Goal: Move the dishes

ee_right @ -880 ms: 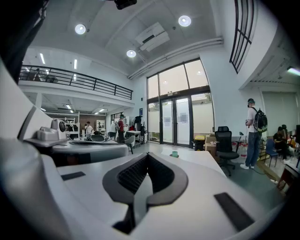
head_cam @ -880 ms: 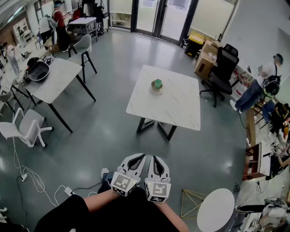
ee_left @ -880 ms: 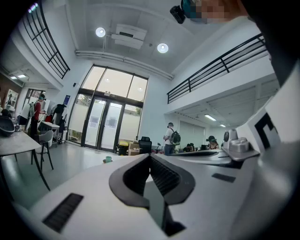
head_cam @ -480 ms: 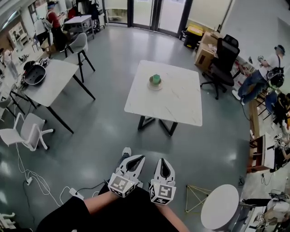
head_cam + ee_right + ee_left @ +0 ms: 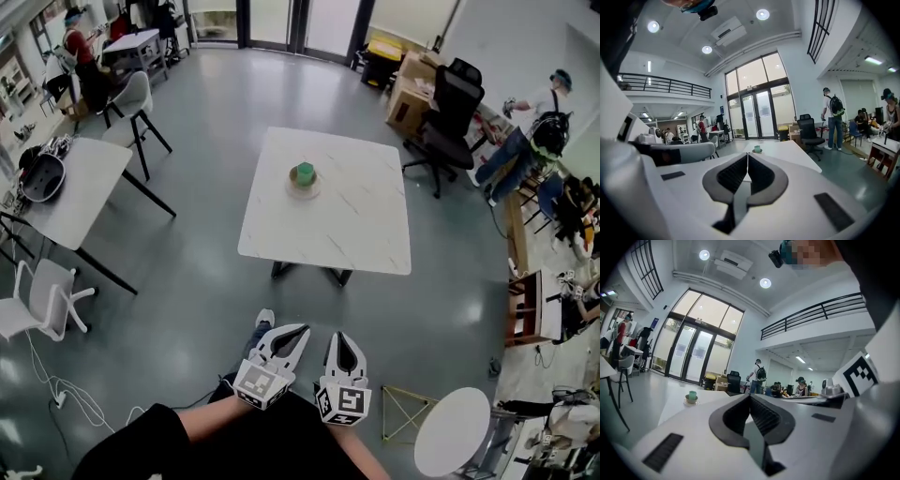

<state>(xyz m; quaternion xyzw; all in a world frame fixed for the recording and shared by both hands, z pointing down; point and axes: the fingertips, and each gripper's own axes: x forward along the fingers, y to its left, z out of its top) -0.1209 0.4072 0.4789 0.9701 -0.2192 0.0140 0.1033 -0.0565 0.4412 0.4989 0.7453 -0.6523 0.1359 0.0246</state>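
Head view: green cup (image 5: 305, 172) on white, perhaps marble, table (image 5: 349, 225); grey floor (image 5: 187, 272)

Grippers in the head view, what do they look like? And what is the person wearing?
Both the left gripper and the right gripper are white, pointed shells with dark ribbed pads inside. Each carries a white cube with black square markers. The person wears black sleeves.

Open floor (image 5: 202, 281) before the table (image 5: 352, 230)
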